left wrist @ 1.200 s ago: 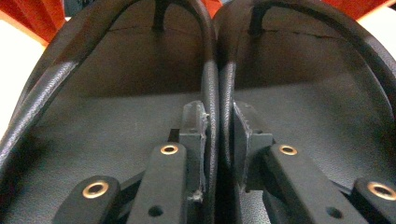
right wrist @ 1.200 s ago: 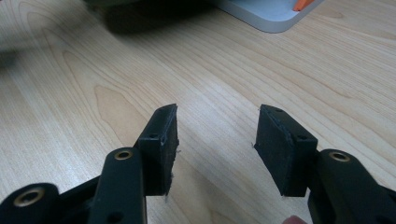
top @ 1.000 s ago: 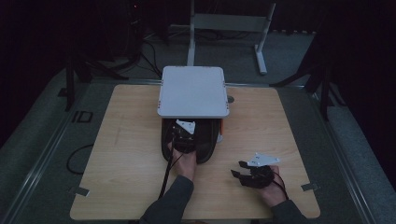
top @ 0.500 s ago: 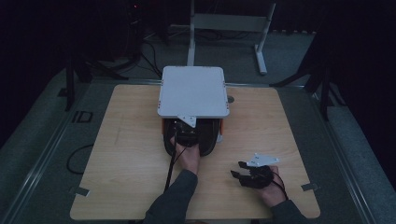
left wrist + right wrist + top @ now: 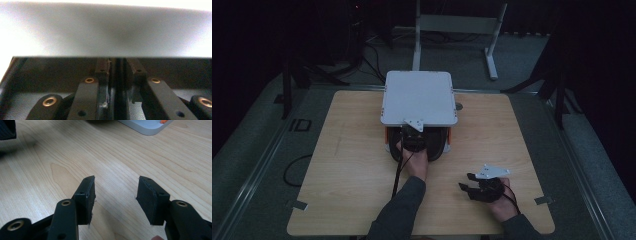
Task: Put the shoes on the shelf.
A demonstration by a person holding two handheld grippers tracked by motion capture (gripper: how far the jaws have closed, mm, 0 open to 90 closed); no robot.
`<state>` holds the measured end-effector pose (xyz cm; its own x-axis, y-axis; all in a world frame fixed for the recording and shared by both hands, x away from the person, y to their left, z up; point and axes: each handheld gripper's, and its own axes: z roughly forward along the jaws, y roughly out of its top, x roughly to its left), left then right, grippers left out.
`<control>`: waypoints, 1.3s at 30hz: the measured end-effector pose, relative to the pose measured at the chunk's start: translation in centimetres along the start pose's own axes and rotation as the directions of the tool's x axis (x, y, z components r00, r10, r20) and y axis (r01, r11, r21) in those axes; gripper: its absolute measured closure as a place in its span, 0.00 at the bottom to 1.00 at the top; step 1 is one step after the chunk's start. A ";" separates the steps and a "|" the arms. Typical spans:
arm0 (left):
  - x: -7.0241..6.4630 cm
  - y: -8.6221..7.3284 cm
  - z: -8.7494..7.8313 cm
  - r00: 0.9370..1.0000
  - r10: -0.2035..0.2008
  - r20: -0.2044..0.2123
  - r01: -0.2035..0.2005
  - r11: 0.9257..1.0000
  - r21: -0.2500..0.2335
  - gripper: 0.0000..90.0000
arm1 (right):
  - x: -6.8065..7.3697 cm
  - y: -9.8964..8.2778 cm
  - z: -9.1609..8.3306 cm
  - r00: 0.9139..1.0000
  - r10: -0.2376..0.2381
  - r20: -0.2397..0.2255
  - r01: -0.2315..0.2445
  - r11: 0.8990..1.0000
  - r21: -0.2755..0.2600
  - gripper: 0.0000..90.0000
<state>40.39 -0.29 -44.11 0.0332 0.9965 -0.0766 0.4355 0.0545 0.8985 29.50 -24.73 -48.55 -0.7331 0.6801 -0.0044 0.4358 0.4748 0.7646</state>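
Observation:
A white flat-topped box [image 5: 419, 97] stands at the middle back of the wooden table [image 5: 347, 165], with a black round drawer [image 5: 438, 145] sticking out of its front. My left gripper [image 5: 413, 132] reaches under the box's front edge onto that drawer. In the left gripper view the jaws [image 5: 117, 66] stand nearly together on a thin dark strip, beneath the white lid [image 5: 105, 32]. My right gripper [image 5: 467, 181] rests low over the table at the front right. It is open, with bare wood between its pads [image 5: 116, 188].
A corner of the white box [image 5: 147, 126] with an orange bit lies far ahead in the right gripper view. A metal stand [image 5: 457, 25] and cables [image 5: 292, 170] sit on the dark floor around the table.
My left gripper has moved away from the person toward the box, and the black drawer has slid farther in under the lid. The right gripper has stayed put.

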 end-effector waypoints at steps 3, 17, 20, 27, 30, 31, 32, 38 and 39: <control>0.0 0.2 0.2 1.000 0.006 -0.001 -0.006 1.000 -0.004 0.82 | 0.0 0.0 0.0 1.000 0.001 0.000 -0.001 1.000 0.000 0.54; 0.2 1.1 1.2 1.000 0.002 0.009 -0.002 1.000 -0.023 0.81 | -0.1 0.0 0.0 1.000 0.001 0.001 -0.001 1.000 0.000 0.54; 0.1 1.2 1.4 1.000 -0.003 0.004 0.003 0.999 -0.031 0.81 | -0.1 0.0 -0.1 1.000 0.001 0.001 -0.001 1.000 0.000 0.54; -0.2 1.1 1.8 1.000 -0.013 -0.012 0.013 0.999 -0.031 0.81 | -0.1 0.0 -0.1 1.000 0.004 0.003 -0.004 1.000 -0.002 0.54; -0.3 1.0 2.0 1.000 0.001 -0.015 -0.001 0.999 -0.037 0.79 | -0.1 -0.1 -0.2 1.000 0.004 0.004 -0.004 1.000 -0.005 0.54; -0.3 1.0 2.0 1.000 0.004 -0.012 -0.005 0.999 -0.041 0.77 | -0.1 -0.1 -0.2 1.000 0.004 0.004 -0.003 1.000 -0.005 0.54; -0.2 1.0 1.9 1.000 0.003 0.001 -0.003 0.999 -0.034 0.72 | -0.1 -0.1 -0.2 1.000 0.004 0.002 -0.004 1.000 -0.003 0.53; 0.5 0.0 0.2 0.998 -0.001 0.063 0.001 1.000 -0.002 0.53 | -0.1 -0.1 -0.2 1.000 0.003 0.000 -0.003 1.000 -0.004 0.53; 0.6 -0.2 -0.1 0.997 0.006 0.076 -0.007 1.000 0.009 0.52 | -0.1 -0.1 -0.3 1.000 0.003 0.001 -0.003 1.000 -0.005 0.53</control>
<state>40.26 0.32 -44.29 0.1037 0.9892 -0.1038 0.4430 0.0475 0.8952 29.38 -25.01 -48.49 -0.7312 0.6821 -0.0027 0.4355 0.4698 0.7679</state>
